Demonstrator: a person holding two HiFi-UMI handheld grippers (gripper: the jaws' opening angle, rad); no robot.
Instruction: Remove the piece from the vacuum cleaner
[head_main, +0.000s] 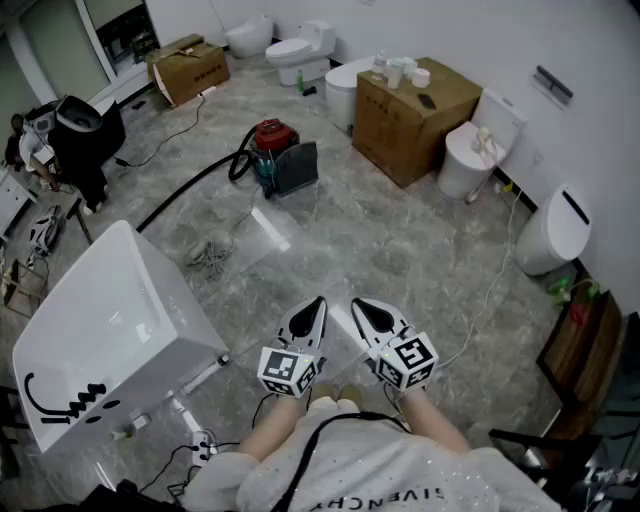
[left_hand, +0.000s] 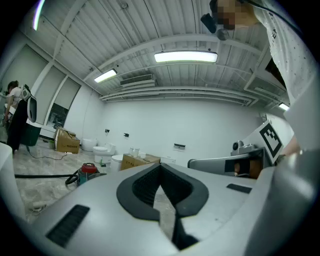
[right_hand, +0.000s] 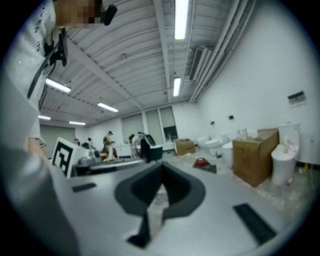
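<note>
- The left tool (head_main: 316, 305) and right tool (head_main: 361, 306) are held pressed together, empty.
- The red-lidded vacuum cleaner (head_main: 271, 143) is seen on the grey marble floor (head_main: 400, 250), well apart from them.
- White cups (head_main: 397, 73) are set atop a brown cardboard box (head_main: 415, 120).

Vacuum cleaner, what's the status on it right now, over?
Left gripper and right gripper both shut, empty, side by side. Vacuum cleaner stands across the floor, untouched. Tangle of cord lies between.
</note>
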